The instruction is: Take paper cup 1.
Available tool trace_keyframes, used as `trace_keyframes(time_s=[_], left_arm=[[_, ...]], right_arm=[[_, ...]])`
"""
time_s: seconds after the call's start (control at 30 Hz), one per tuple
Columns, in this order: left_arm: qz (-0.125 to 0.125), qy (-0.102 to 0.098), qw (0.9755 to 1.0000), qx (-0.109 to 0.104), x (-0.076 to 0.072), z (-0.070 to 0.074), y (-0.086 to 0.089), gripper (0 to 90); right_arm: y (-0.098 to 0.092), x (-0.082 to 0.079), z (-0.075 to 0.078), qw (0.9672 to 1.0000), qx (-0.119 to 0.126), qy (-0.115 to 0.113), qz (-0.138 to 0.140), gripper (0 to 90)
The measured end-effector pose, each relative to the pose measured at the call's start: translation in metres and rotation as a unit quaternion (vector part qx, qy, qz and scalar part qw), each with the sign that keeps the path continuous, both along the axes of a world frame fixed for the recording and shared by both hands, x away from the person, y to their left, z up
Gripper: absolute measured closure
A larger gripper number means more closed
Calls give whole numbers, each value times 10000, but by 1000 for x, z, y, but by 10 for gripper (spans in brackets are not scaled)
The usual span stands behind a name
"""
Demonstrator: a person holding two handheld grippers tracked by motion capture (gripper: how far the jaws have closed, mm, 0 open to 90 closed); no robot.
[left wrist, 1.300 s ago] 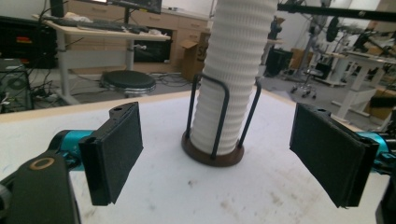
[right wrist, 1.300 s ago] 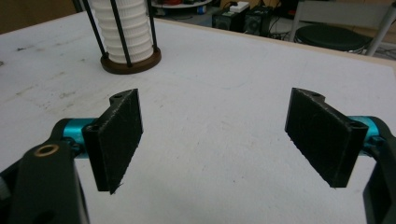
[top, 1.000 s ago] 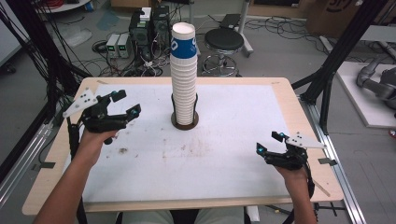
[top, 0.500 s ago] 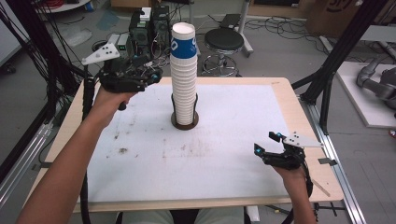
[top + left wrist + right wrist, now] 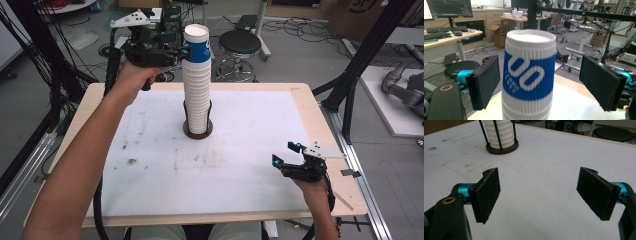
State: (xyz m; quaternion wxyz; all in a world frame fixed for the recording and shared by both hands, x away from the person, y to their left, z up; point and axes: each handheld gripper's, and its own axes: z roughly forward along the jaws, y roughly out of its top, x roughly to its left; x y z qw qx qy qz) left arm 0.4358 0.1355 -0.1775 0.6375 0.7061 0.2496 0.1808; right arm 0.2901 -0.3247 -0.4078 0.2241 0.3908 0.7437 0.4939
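Note:
A tall stack of white ribbed paper cups (image 5: pixel 197 82) stands upright in a round brown holder (image 5: pixel 198 130) with thin black posts, at the table's middle rear. The top cup (image 5: pixel 529 72) has a blue band with white marks. My left gripper (image 5: pixel 181 52) is raised to the stack's top, open, its jaws on either side of the top cup (image 5: pixel 196 42) without touching it. My right gripper (image 5: pixel 286 156) hovers open low over the table's right front, nothing between its jaws. In the right gripper view the holder (image 5: pixel 502 147) sits far ahead to the left.
The table (image 5: pixel 305 100) carries a white mat (image 5: pixel 250 135) with dark smudges left of centre. Behind the table stand a black stool (image 5: pixel 240 45), cables and electronics. Black frame legs (image 5: pixel 350 85) rise at the right rear.
My left gripper has risen from the table's left side and moved right to the stack's top, now straddling the top cup. The right gripper has barely moved.

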Motion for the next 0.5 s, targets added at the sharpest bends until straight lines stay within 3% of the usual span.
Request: trace_keyframes(time_s=[0.4,0.5], left_arm=[[59,174,9996,204,27,15,-28,169],[75,172,9995,254,29,15,-33,215]], right_arm=[[-1,0,-1,10000,16,17,6,194],[-1,0,-1,10000,16,18,3,194]])
